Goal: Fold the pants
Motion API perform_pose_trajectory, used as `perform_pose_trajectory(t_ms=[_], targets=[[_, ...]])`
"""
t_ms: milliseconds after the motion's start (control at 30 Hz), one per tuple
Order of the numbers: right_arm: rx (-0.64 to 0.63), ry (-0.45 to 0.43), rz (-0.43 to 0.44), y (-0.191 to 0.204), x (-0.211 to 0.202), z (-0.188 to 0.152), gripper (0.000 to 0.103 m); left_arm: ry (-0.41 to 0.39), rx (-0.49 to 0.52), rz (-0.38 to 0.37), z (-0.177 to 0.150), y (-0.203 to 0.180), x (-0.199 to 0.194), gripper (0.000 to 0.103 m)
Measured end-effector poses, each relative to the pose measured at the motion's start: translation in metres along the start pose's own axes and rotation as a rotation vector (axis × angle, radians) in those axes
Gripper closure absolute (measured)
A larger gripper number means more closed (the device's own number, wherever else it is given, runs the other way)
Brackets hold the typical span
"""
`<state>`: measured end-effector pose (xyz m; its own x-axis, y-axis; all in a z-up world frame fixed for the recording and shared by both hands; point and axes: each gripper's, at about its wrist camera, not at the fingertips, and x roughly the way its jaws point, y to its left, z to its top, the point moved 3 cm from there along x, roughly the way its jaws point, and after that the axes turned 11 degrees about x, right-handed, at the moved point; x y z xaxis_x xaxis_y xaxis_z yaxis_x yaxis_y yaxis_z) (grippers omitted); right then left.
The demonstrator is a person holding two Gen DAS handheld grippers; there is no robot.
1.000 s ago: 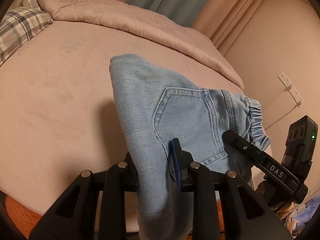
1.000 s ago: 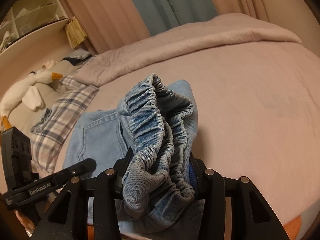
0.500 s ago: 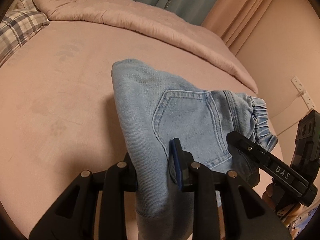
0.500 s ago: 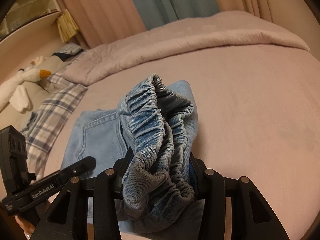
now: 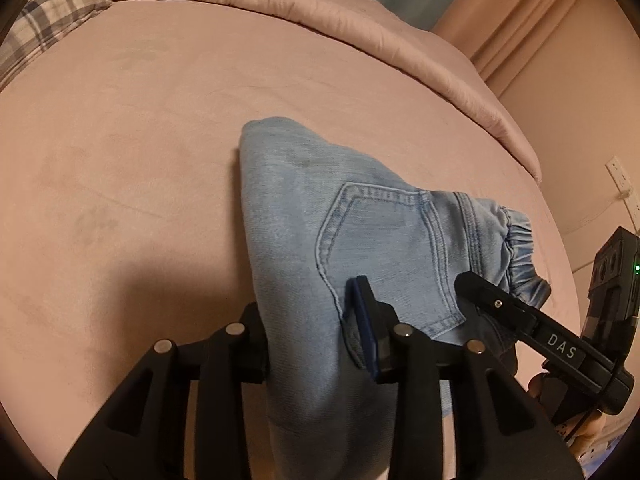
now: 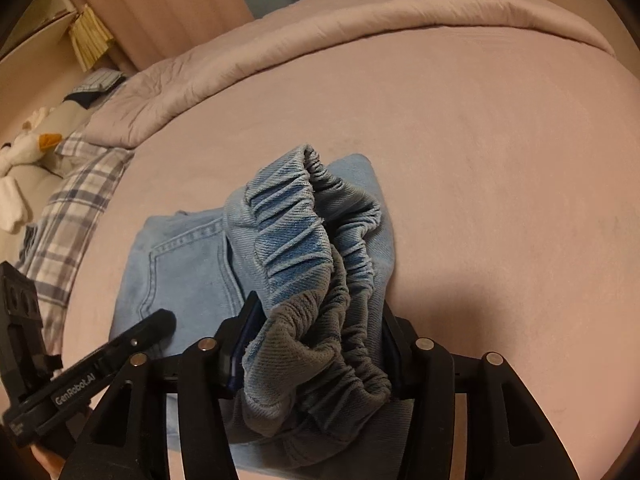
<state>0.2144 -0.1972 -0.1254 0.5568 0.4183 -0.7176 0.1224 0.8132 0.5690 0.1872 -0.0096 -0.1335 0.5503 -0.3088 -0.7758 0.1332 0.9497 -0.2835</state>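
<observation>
Light blue denim pants (image 5: 360,232), folded, with a back pocket up, lie partly on the pink bed (image 5: 120,160). My left gripper (image 5: 308,320) has the folded edge of the pants between its fingers. Its jaws are opening, and the cloth still fills the gap. My right gripper (image 6: 320,320) holds the bunched elastic waistband (image 6: 304,240). Its jaws are opening too, with the bunch still touching both pads. The right gripper (image 5: 520,320) shows at the lower right of the left wrist view. The left gripper (image 6: 120,344) shows at the lower left of the right wrist view, over the pants (image 6: 184,272).
A pink duvet (image 5: 320,4) is rolled back along the far side of the bed (image 6: 480,160). A plaid pillow (image 6: 72,216) and a white plush goose (image 6: 24,160) lie at the head end. A wall socket (image 5: 618,176) is beyond the bed's right edge.
Both grippers have come down and forward over the bed with the pants. The pants sit lower on the sheet. Both pairs of fingers stand slightly wider apart.
</observation>
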Motion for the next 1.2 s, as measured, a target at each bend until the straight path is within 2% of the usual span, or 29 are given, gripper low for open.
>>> perform_pose_trajectory(t_ms=[67, 133, 167, 200, 233, 300, 433, 533, 667, 1067, 1200], targets=[[0.004, 0.003, -0.023, 0.001, -0.007, -0.001, 0.046, -0.015, 0.003, 0.023, -0.001, -0.003, -0.014, 0.068], [-0.014, -0.008, -0.051, -0.001, -0.013, -0.002, 0.046, -0.023, 0.015, 0.032, -0.003, -0.007, -0.025, 0.058], [-0.027, -0.021, -0.063, 0.0, -0.02, -0.003, 0.042, -0.041, 0.024, 0.036, -0.004, -0.01, -0.037, 0.047], [-0.036, -0.036, -0.069, 0.0, -0.028, -0.005, 0.033, -0.064, 0.031, 0.038, -0.003, -0.011, -0.046, 0.037], [-0.044, -0.055, -0.064, 0.002, -0.037, -0.006, 0.029, -0.096, 0.037, 0.041, -0.003, -0.014, -0.057, 0.033], [-0.062, -0.102, -0.026, 0.005, -0.06, -0.008, 0.023, -0.159, 0.052, 0.041, -0.005, -0.022, -0.085, 0.018], [-0.113, -0.197, 0.005, 0.019, -0.108, -0.018, 0.015, -0.237, 0.069, 0.008, -0.008, -0.038, -0.12, 0.002], [-0.153, -0.271, 0.01, 0.027, -0.137, -0.03, 0.012, -0.274, 0.071, -0.008, -0.019, -0.046, -0.14, 0.001], [-0.15, -0.311, 0.001, 0.029, -0.154, -0.046, 0.012, -0.274, 0.08, 0.039, -0.031, -0.056, -0.146, 0.001], [-0.158, -0.315, -0.024, 0.041, -0.152, -0.06, 0.012, -0.254, 0.084, 0.132, -0.052, -0.052, -0.145, 0.001], [-0.158, -0.316, -0.028, 0.042, -0.152, -0.065, 0.012, -0.251, 0.081, 0.123, -0.055, -0.056, -0.145, 0.001]])
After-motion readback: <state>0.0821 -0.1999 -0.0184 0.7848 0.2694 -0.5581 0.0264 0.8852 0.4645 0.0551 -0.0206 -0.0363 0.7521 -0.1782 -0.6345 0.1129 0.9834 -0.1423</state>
